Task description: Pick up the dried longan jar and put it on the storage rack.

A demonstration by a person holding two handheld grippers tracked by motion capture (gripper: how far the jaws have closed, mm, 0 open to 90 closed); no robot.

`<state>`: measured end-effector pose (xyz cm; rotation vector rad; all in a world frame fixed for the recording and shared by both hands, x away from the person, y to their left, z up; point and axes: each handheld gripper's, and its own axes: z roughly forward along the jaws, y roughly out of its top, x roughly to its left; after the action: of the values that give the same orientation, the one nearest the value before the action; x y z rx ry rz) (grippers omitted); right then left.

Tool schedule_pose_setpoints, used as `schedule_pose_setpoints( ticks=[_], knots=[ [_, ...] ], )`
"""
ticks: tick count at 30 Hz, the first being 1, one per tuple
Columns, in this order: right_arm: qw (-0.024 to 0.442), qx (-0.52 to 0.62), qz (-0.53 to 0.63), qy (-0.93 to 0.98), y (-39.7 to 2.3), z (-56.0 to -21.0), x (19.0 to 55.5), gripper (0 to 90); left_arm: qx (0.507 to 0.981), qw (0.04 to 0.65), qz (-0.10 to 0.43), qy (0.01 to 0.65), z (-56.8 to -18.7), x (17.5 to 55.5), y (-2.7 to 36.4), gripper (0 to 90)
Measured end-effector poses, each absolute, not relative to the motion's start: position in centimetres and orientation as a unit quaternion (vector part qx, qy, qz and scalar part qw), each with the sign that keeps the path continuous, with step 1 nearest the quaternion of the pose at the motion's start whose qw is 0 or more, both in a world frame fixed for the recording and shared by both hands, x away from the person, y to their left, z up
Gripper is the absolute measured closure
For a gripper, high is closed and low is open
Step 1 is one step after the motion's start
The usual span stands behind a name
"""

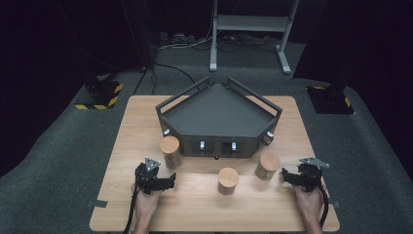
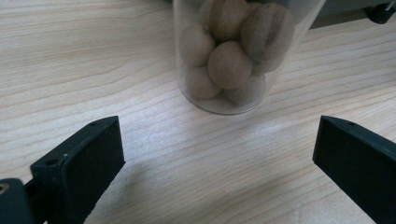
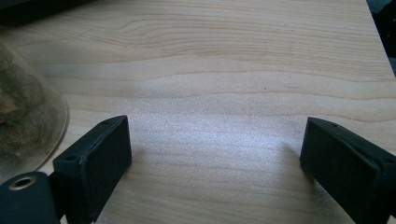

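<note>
The left claw (image 1: 170,181) stands open and empty on the wooden surface (image 1: 195,204), pointing at the left jar of round nuts (image 1: 170,151), just short of it. Middle jar (image 1: 228,181) and right jar (image 1: 267,165) follow. The right claw (image 1: 284,176) is open beside the right jar.

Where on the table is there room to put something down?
The tray and three jars crowd the middle. Bare wood lies along the near edge, between the left tongs and right tongs, in front of the middle jar. The far left corner is bare too.
</note>
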<state>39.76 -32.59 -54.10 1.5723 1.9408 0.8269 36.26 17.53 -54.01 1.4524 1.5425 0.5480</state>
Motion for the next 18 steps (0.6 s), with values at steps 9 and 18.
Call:
schedule_pose_setpoints(
  ticks=[9,18],
  knots=[
    [0.252,0.578,0.304,0.714,-32.6,-54.1,39.8,8.5,0.574,0.478,0.217,0.628,-53.5,37.4,16.9,2.9],
    [0.252,0.578,0.304,0.714,-32.6,-54.1,39.8,8.5,0.563,0.489,0.215,0.631,-52.7,38.6,16.7,3.9]
  ],
)
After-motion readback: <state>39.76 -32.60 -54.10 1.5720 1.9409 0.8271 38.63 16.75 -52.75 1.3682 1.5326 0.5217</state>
